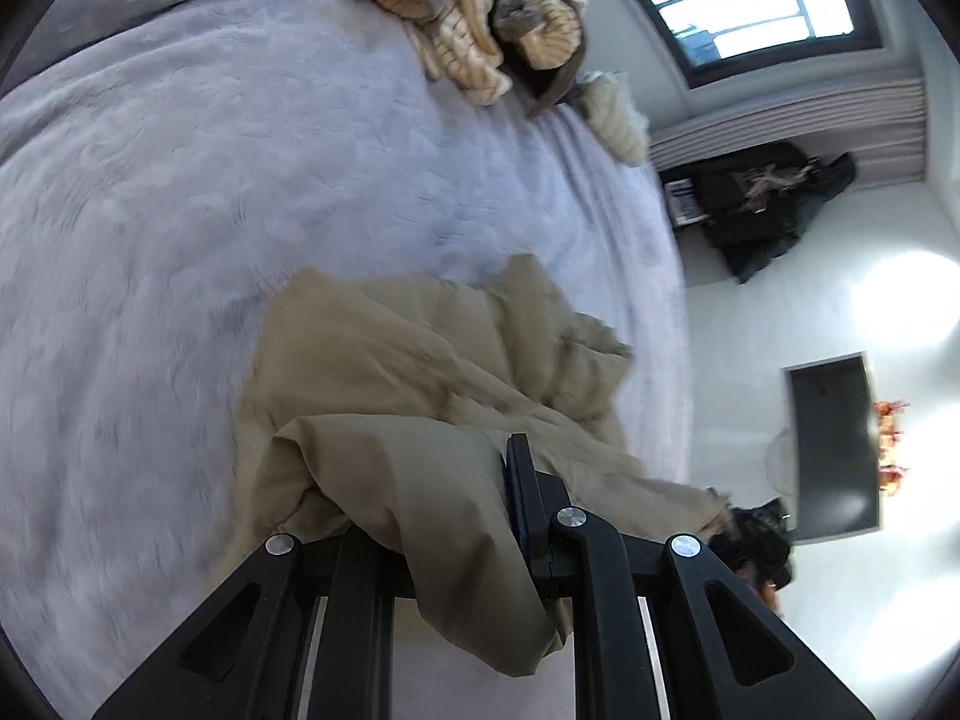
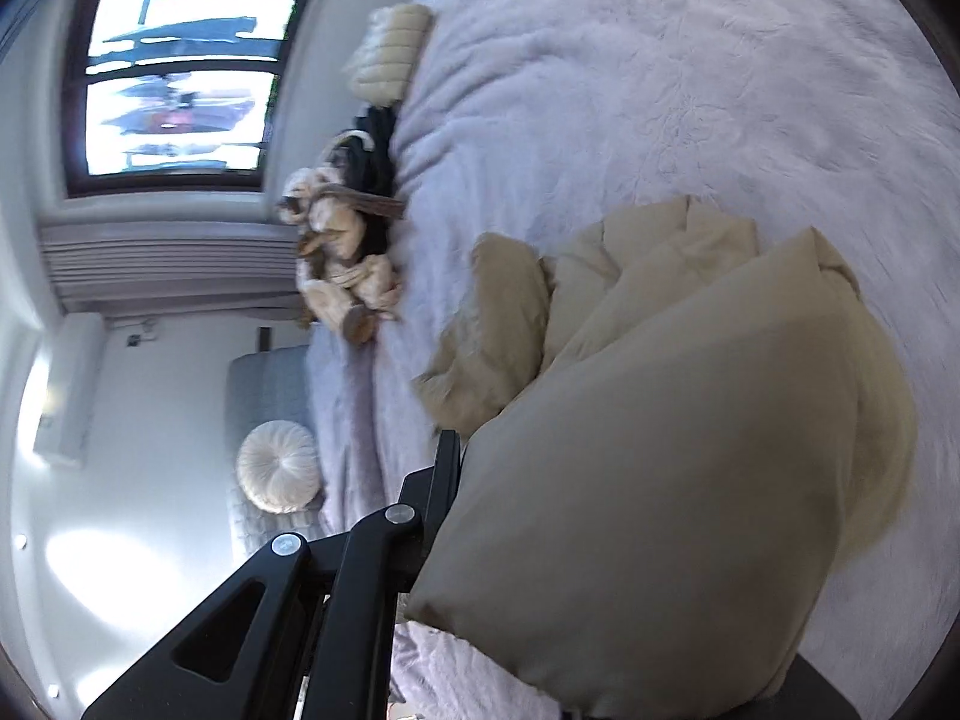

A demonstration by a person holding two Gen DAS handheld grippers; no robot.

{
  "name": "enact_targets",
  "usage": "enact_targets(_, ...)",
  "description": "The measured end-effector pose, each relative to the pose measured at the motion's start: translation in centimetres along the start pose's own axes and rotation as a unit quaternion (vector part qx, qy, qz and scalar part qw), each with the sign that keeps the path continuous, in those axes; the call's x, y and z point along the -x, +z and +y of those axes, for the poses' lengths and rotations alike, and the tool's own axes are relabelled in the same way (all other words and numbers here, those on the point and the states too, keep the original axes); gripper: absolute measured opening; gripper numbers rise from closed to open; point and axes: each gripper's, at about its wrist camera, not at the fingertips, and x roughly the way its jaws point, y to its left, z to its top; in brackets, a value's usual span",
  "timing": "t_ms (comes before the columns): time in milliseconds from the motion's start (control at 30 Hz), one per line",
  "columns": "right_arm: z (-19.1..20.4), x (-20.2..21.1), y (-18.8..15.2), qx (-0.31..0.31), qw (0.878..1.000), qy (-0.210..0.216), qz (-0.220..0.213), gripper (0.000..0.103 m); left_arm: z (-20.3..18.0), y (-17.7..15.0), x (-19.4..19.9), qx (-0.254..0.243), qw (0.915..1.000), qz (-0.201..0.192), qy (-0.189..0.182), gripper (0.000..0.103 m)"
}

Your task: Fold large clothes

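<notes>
1. Left gripper (image 1: 510,480): seen from its own wrist camera, its jaws are together and clamped on a fold of the tan garment (image 1: 420,372); one black finger (image 1: 525,492) shows beside the cloth, while the other is hidden under the fabric draped across it
2. Tan garment, left view: it runs from the clamped fold out over the lavender bedspread (image 1: 210,210), bunched and creased, with part of it hanging down between the gripper's arms
3. Right gripper (image 2: 456,468): its jaws are together and clamped on another part of the same tan garment (image 2: 660,450); only one black finger (image 2: 445,468) is visible, the cloth covering the rest
4. Tan garment, right view: a broad smooth panel fills the lower middle of the frame close to the camera, and further folds lie beyond it on the lavender bedspread (image 2: 660,90)
5. Striped clothes (image 1: 480,18): a heap of cream and brown fabric lies at the far edge of the bed, well apart from the tan garment; the same heap (image 2: 342,252) appears in the right view near the bed's edge
6. Background: a window (image 1: 744,6) above a pleated blind (image 1: 792,126), a dark pile of clothing (image 1: 762,204) against the wall, and a round white cushion (image 2: 279,474) beside the bed
7. Both frames are blurred towards their edges
</notes>
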Motion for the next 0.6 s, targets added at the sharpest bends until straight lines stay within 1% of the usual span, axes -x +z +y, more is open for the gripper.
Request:
enact_targets(67,-0.6,-1.9,1.1,-0.003,1.0,-0.013,0.002,0.01,0.3,1.6,-2.2,-0.002,0.9998,0.006,0.018,0.018)
enact_targets(167,-2.4,-4.9,2.6,-0.018,0.999,-0.032,0.0,0.014,0.9,2.7,-4.4,-0.007,0.9991,0.011,0.039,0.018)
enact_targets(233,-3.5,-6.2,3.3,-0.025,0.999,-0.042,0.004,0.014,1.0,3.0,-5.7,-0.015,0.9984,0.016,0.053,0.018)
enact_targets(333,-4.1,-7.4,3.8,-0.024,0.998,-0.05,0.001,0.014,0.7,3.4,-6.6,-0.031,0.9965,0.025,0.074,0.018)
enact_targets(433,-3.8,-7.6,4.0,-0.013,0.999,-0.053,0.005,0.019,0.3,3.5,-6.6,-0.043,0.9945,0.033,0.09,0.021)
enact_targets(467,-3.6,-7.5,4.1,-0.009,0.999,-0.053,0.006,0.024,-0.1,3.5,-6.4,-0.054,0.9932,0.036,0.097,0.021)
enact_targets(500,-3.3,-7.4,4.2,-0.004,0.999,-0.049,0.007,0.033,-0.3,3.4,-6.3,-0.06,0.9925,0.037,0.1,0.021)
enact_targets(533,-2.8,-7.2,4.1,0.0,0.999,-0.046,0.005,0.039,-0.7,3.2,-6.0,-0.069,0.9915,0.036,0.104,0.021)
enact_targets(600,-1.9,-6.8,4.0,0.015,0.999,-0.038,0.0,0.067,-1.8,2.6,-5.5,-0.098,0.9881,0.032,0.114,0.024)
